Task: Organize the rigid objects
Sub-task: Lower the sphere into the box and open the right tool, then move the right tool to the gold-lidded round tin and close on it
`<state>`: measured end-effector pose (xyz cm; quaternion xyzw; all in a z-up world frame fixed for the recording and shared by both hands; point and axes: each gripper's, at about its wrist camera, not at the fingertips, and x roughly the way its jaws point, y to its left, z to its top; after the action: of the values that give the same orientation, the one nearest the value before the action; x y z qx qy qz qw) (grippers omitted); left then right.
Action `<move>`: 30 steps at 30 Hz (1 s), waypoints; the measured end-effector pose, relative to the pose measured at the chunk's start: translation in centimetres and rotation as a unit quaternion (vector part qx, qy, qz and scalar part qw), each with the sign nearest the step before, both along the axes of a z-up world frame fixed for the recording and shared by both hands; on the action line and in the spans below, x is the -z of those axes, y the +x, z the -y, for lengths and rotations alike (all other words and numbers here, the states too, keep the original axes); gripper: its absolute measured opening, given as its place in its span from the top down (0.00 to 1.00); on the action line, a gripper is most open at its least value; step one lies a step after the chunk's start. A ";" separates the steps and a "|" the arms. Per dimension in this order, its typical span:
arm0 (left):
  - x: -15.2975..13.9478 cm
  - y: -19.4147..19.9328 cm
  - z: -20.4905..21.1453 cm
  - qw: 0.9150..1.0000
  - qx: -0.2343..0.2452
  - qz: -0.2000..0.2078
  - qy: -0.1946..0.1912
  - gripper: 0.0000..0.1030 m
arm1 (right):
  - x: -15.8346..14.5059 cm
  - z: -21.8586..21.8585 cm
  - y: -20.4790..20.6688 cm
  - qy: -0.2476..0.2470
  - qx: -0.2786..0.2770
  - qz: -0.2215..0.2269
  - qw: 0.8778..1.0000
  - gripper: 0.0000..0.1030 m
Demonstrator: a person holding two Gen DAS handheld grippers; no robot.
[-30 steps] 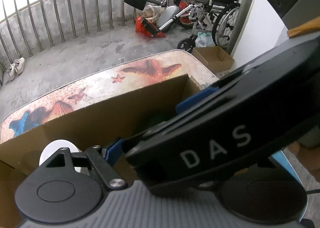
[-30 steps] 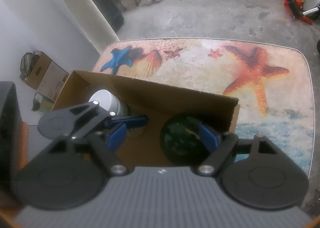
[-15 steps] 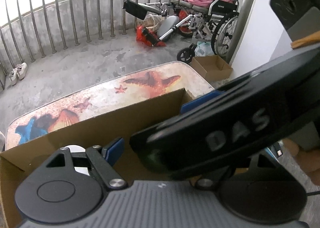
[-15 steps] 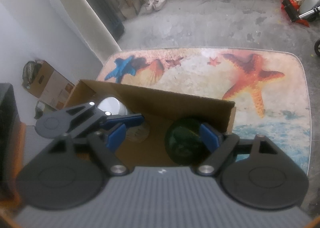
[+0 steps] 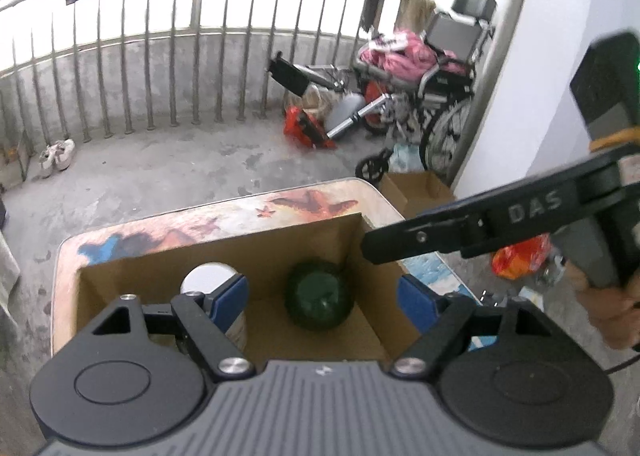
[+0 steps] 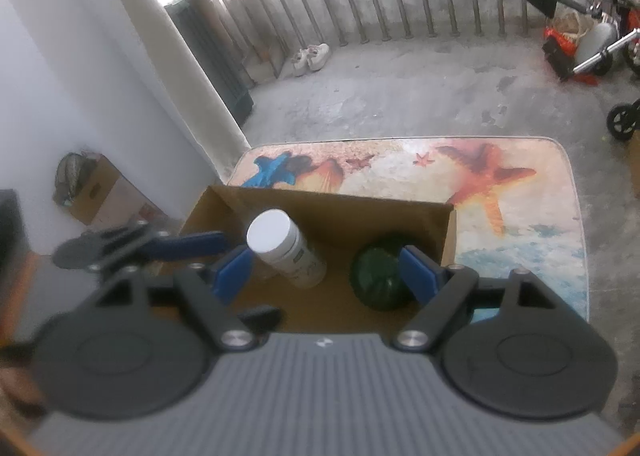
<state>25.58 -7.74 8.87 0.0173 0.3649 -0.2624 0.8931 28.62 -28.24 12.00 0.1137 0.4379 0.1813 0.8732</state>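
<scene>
Both the left gripper (image 5: 322, 298) and right gripper (image 6: 326, 270) hang spread and empty above the box (image 6: 332, 202), where the bottle (image 6: 286, 250) and green ball (image 6: 378, 280) sit. A careless descent could topple the bottle.

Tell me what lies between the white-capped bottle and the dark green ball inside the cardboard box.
Only bare cardboard box floor separates the white-capped bottle from the dark green ball; the right wrist view shows it best.
</scene>
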 end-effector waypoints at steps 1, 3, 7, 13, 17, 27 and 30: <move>0.0 -0.3 -0.7 1.000 -0.005 -0.001 -0.005 0.20 | 0.1 -0.4 -0.2 -0.006 0.000 -0.001 1.000 0.23; 0.4 -0.7 -1.7 1.000 -0.014 -0.003 -0.007 0.20 | 0.7 -1.2 -0.4 -0.020 0.000 -0.008 1.000 0.30; 1.5 -0.1 -3.3 1.000 -0.024 -0.015 -0.014 0.25 | 3.2 -3.3 0.7 -0.051 0.005 -0.038 0.998 0.51; 2.9 1.2 -4.7 0.999 -0.019 -0.021 -0.016 0.28 | 7.3 -6.7 3.7 -0.126 0.001 -0.062 0.990 0.63; 3.3 0.2 -5.4 1.000 -0.010 -0.017 -0.016 0.28 | 7.8 -6.8 4.1 -0.101 0.003 -0.066 0.993 0.64; 2.1 -10.1 -6.5 0.998 0.031 0.037 -0.042 0.26 | 3.4 -3.8 -8.4 0.002 0.010 0.006 1.000 0.62; 2.3 -13.7 -6.4 0.997 0.039 0.048 -0.044 0.25 | 3.2 -2.7 -13.9 0.023 0.029 0.028 0.999 0.61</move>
<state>11.90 -1.37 6.56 0.0050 0.3087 -0.3120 0.8985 14.76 -25.50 8.80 0.1415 0.4054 0.1687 0.8872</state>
